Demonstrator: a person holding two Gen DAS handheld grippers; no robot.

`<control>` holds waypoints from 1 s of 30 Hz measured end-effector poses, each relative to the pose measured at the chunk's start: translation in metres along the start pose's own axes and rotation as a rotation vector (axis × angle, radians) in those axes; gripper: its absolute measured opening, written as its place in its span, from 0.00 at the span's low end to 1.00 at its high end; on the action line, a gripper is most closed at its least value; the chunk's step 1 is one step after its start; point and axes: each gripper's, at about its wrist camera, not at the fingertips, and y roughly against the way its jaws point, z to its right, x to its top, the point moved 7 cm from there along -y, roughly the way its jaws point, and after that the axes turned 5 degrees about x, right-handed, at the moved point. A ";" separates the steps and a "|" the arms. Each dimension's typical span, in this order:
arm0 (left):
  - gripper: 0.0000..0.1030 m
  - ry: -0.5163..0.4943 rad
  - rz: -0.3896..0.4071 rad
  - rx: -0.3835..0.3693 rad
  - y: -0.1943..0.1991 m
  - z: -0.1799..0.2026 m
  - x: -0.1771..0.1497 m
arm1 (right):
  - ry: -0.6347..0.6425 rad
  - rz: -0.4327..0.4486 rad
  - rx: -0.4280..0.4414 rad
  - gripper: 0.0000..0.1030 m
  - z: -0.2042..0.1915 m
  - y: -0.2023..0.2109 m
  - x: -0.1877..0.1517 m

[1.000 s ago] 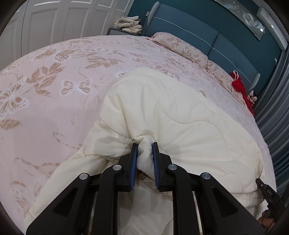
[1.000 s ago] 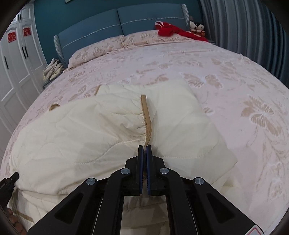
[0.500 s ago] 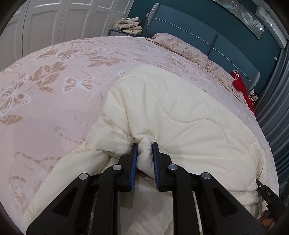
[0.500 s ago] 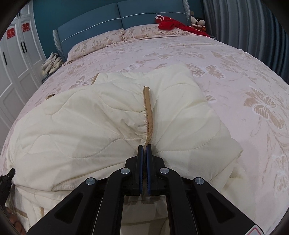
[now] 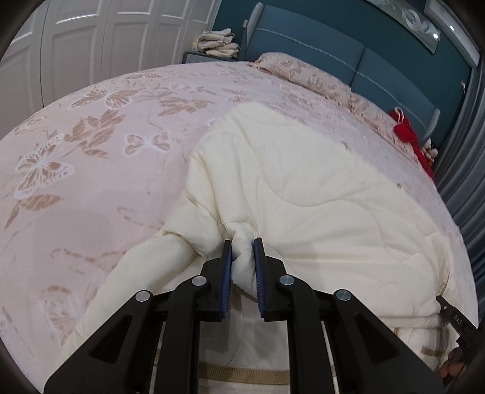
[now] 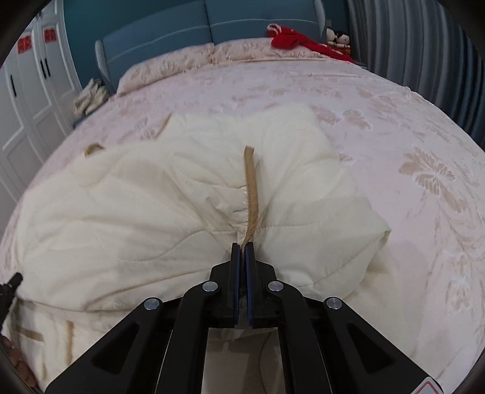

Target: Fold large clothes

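A cream quilted blanket (image 5: 303, 188) lies folded over on the pink butterfly bedspread (image 5: 91, 169). My left gripper (image 5: 242, 242) is shut on a thick bunch of the blanket's edge and holds it above a lower layer. The blanket also shows in the right wrist view (image 6: 151, 218). My right gripper (image 6: 242, 245) is shut on the blanket at its tan trim band (image 6: 251, 188), which runs away from the jaws over the fold. The other gripper's tip shows at the frame edge in each view.
The bedspread also shows in the right wrist view (image 6: 394, 121). Pillows (image 6: 188, 60) and a blue headboard (image 6: 182, 27) stand at the far end. A red garment (image 6: 291, 36) lies by the pillows. White wardrobe doors (image 5: 91, 39) stand left, a grey curtain (image 6: 424, 45) right.
Both grippers have carried the blanket's held edge farther toward the headboard. The upper layer now covers more of the lower one. Both grips are unchanged.
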 end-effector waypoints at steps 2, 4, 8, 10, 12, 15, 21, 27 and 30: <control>0.14 -0.006 -0.011 0.006 -0.002 0.000 0.001 | 0.030 -0.005 -0.022 0.02 -0.003 0.001 0.000; 0.16 -0.008 -0.013 -0.003 -0.001 0.001 0.002 | 0.053 -0.020 -0.030 0.06 -0.005 0.000 0.000; 0.33 -0.037 0.020 -0.007 0.028 -0.008 0.011 | -0.029 0.016 0.010 0.20 0.008 0.028 0.003; 0.42 -0.054 0.067 -0.008 0.049 -0.013 0.019 | -0.064 0.059 0.006 0.26 0.014 0.048 0.003; 0.45 -0.068 0.125 -0.017 0.069 -0.016 0.035 | -0.080 0.116 0.011 0.27 0.013 0.069 0.009; 0.45 -0.058 0.168 -0.042 0.077 -0.008 0.069 | -0.064 0.157 0.075 0.29 -0.011 0.080 0.031; 0.45 -0.069 0.166 -0.059 0.031 0.036 0.134 | 0.082 0.169 0.236 0.29 -0.117 0.044 0.085; 0.45 -0.041 0.075 -0.011 -0.047 0.058 0.156 | 0.153 0.090 0.238 0.29 -0.184 -0.026 0.113; 0.45 -0.065 0.010 0.033 -0.084 0.054 0.144 | 0.166 0.004 0.212 0.29 -0.191 -0.065 0.104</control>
